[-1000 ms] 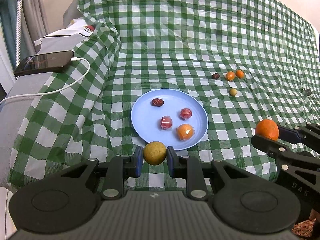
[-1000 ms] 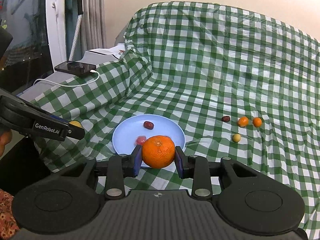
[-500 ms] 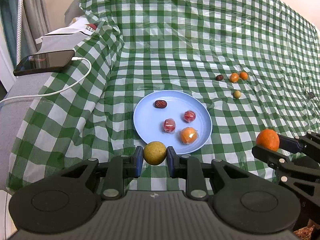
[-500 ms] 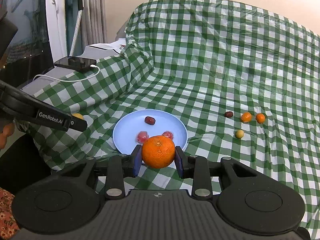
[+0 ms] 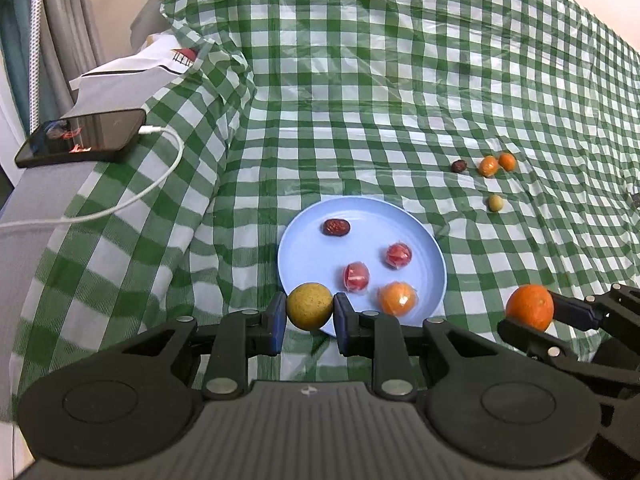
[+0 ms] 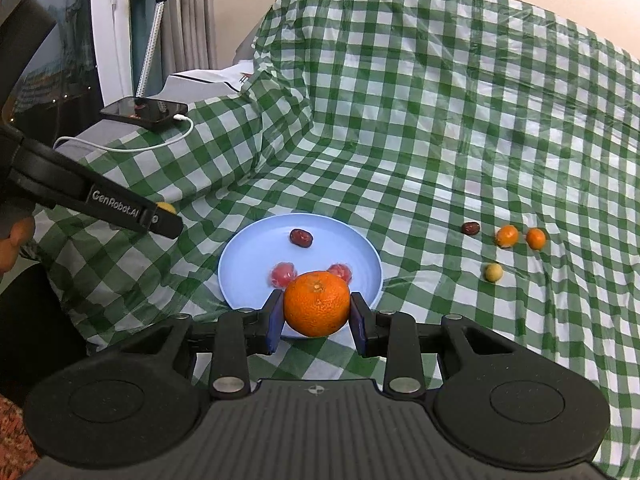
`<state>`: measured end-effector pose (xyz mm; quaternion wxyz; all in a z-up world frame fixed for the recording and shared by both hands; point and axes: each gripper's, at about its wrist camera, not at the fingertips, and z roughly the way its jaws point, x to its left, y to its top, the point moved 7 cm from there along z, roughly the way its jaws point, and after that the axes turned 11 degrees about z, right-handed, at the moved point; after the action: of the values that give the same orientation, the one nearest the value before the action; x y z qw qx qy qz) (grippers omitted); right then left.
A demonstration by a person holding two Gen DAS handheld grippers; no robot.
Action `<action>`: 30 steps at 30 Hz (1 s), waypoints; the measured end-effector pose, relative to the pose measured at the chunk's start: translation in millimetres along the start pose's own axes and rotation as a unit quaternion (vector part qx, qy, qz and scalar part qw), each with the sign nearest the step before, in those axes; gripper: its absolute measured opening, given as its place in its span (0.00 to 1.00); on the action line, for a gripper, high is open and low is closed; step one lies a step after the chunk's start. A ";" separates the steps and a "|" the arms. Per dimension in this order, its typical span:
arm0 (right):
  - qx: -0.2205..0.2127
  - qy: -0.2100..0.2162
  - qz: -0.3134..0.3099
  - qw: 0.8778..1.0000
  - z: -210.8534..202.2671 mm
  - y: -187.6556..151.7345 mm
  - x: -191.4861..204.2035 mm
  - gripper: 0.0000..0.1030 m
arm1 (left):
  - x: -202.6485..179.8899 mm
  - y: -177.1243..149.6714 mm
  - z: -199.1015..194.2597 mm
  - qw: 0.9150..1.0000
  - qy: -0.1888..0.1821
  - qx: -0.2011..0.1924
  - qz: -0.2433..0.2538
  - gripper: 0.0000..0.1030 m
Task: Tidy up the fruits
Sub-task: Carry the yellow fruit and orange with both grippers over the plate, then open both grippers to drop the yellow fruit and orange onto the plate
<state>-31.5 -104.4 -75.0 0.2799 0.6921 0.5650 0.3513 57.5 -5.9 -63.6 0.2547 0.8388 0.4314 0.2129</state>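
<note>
A: Start with the left wrist view. What is the left gripper (image 5: 310, 314) doing?

B: It is clenched on a yellow-green fruit (image 5: 310, 306), blue pads pressed on either side. The fruit sits in front of the near rim of the blue plate (image 5: 304, 236), which lies on the green checked cloth (image 5: 360, 80).

A: What lies on the plate?

B: A dark red date (image 5: 337, 227) at the far side, two red wrapped fruits (image 5: 399, 255) nearer the middle, and a wrapped orange fruit (image 5: 398, 298) near the front rim.

A: And off the plate?

B: To the far right on the cloth: a second dark date (image 5: 459, 166), two small orange fruits (image 5: 488, 166) just beside it, and a small yellowish fruit (image 5: 495, 203) a little nearer. At the right edge the right gripper (image 5: 532, 314) grasps a mandarin (image 5: 530, 307). A phone (image 5: 82, 137) with a white cable (image 5: 160, 184) rests at the left.

A: Now the right wrist view.

B: The right gripper (image 6: 316, 312) holds the mandarin (image 6: 316, 303) tight between its pads, in front of the plate's (image 6: 248, 256) near rim and hiding part of it. The date (image 6: 301, 237) and both red fruits (image 6: 283, 273) show behind it. The left gripper's finger (image 6: 132, 214) reaches in from the left, a sliver of its yellow fruit (image 6: 166, 207) peeking past the tip. The loose date (image 6: 471, 227), orange fruits (image 6: 507, 235) and yellowish fruit (image 6: 493, 272) lie to the right.
</note>
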 end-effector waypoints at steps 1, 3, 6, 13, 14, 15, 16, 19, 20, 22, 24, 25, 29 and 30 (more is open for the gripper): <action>0.001 0.000 -0.001 1.000 4.4 1.7 0.4 0.35 | 0.6 2.2 3.5 1.000 0.000 0.001 0.001 0.27; 0.003 0.001 -0.001 1.000 13.0 4.7 1.3 0.35 | 1.7 6.5 12.1 1.000 0.001 0.005 0.003 0.27; 0.009 -0.001 -0.002 1.000 29.4 9.2 0.6 0.35 | 2.5 12.5 27.4 1.000 0.002 0.013 0.004 0.27; 0.023 -0.004 -0.004 1.000 68.5 17.9 -4.0 0.35 | 3.5 24.9 61.6 1.000 -0.002 0.027 0.011 0.27; 0.025 -0.006 -0.004 1.000 73.9 19.0 -4.5 0.35 | 3.6 26.6 67.6 0.999 -0.002 0.030 0.012 0.27; 0.027 -0.006 -0.005 1.000 79.5 19.8 -4.9 0.35 | 3.8 28.0 72.6 0.999 -0.002 0.032 0.013 0.27; 0.029 -0.007 -0.006 1.000 85.4 20.5 -5.7 0.35 | 4.0 29.3 77.2 0.999 -0.002 0.035 0.014 0.27; 0.036 -0.009 -0.009 0.999 100.8 21.2 -7.4 0.35 | 4.8 33.0 92.9 0.999 -0.001 0.043 0.018 0.27; 0.040 -0.009 -0.010 0.999 106.5 21.1 -8.3 0.35 | 5.4 34.8 98.2 0.999 -0.001 0.045 0.019 0.27; 0.046 -0.008 -0.013 0.999 115.3 20.1 -8.2 0.35 | 6.3 37.2 107.2 0.999 0.000 0.049 0.022 0.27; 0.053 -0.008 -0.016 0.998 124.4 18.5 -7.7 0.35 | 7.3 39.0 117.4 0.998 0.001 0.055 0.025 0.27; 0.056 -0.007 -0.017 0.998 127.9 17.6 -7.8 0.35 | 7.8 39.0 121.6 0.998 0.001 0.057 0.026 0.27; 0.068 -0.004 -0.023 0.997 143.7 15.1 -6.1 0.35 | 9.2 41.7 137.5 0.997 0.004 0.065 0.034 0.27; 0.071 -0.003 -0.025 0.997 146.5 15.0 -5.7 0.35 | 9.1 42.6 140.9 0.997 0.004 0.066 0.036 0.27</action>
<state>94.1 -111.7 -151.5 0.2406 0.6973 0.6043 0.3012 170.0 -53.9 -146.1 0.1894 0.8680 0.4150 0.1965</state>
